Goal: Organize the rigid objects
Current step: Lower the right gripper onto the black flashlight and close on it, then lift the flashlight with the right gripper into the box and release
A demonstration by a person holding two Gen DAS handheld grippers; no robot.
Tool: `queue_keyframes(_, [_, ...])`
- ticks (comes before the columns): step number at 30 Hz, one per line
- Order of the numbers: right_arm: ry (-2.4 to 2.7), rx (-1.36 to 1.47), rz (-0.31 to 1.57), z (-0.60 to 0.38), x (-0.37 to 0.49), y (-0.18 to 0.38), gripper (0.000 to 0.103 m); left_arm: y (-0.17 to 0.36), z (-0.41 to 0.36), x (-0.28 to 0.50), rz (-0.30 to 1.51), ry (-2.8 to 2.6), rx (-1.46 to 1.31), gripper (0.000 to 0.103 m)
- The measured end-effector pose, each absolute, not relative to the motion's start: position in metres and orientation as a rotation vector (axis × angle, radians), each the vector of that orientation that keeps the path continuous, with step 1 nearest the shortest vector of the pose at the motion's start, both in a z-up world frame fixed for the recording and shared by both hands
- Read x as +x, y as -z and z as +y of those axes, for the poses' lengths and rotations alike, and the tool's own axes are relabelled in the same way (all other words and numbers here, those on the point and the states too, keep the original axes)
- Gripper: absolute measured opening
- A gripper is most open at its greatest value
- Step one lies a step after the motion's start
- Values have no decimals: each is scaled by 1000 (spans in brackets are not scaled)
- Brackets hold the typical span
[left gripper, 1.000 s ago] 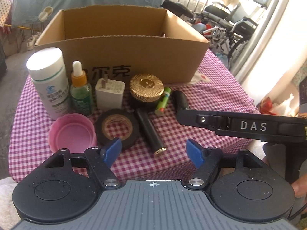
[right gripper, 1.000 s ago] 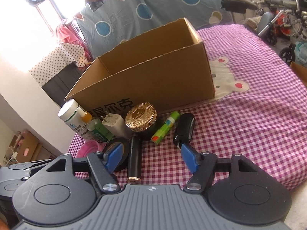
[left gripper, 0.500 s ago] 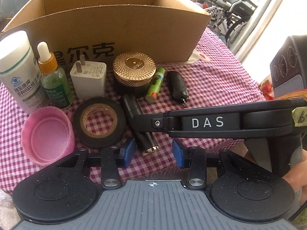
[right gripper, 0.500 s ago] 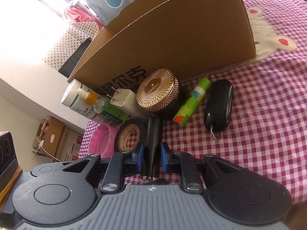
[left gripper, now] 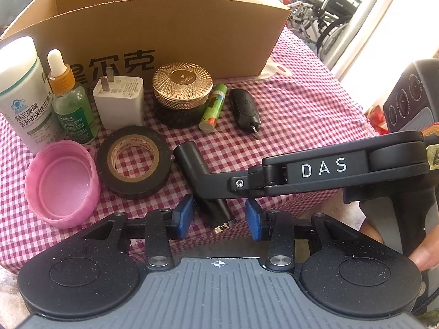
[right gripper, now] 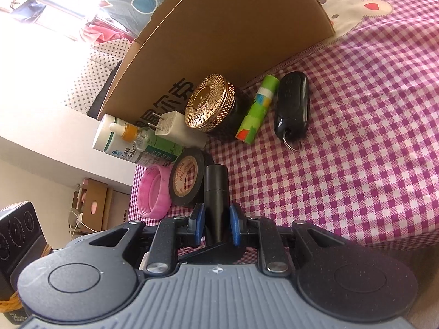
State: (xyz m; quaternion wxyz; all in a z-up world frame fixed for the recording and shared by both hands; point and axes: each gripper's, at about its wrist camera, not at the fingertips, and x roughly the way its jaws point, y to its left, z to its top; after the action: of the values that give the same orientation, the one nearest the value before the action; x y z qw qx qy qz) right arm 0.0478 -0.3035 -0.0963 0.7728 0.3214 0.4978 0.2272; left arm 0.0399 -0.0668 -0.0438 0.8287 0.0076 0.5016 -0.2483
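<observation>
Right wrist, right gripper (right gripper: 216,223) clamping one black tube (right gripper: 216,192)

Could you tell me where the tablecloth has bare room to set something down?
Bare checked tablecloth lies right of the key fob. It is crowded from the white bottle to the green tube, beside the cardboard box.

On the tablecloth (left gripper: 301,115), the box (left gripper: 170,30) stands at twelve o'clock. Before it runs a row (left to right): bottle (left gripper: 23,96), dropper (left gripper: 71,104), charger (left gripper: 119,102), jar (left gripper: 181,96), stick (left gripper: 214,108), key fob (left gripper: 245,108). Nearer lie the lid (left gripper: 61,186) at nine o'clock, the tape (left gripper: 134,161) beside it, then the tube (left gripper: 189,161).
</observation>
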Motion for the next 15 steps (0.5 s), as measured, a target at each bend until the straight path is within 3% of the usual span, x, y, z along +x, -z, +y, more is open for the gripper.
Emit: queue_keyframes(15, [-525,764,1097,-305,65,103,24,45,-71,42,1010,498,61,41])
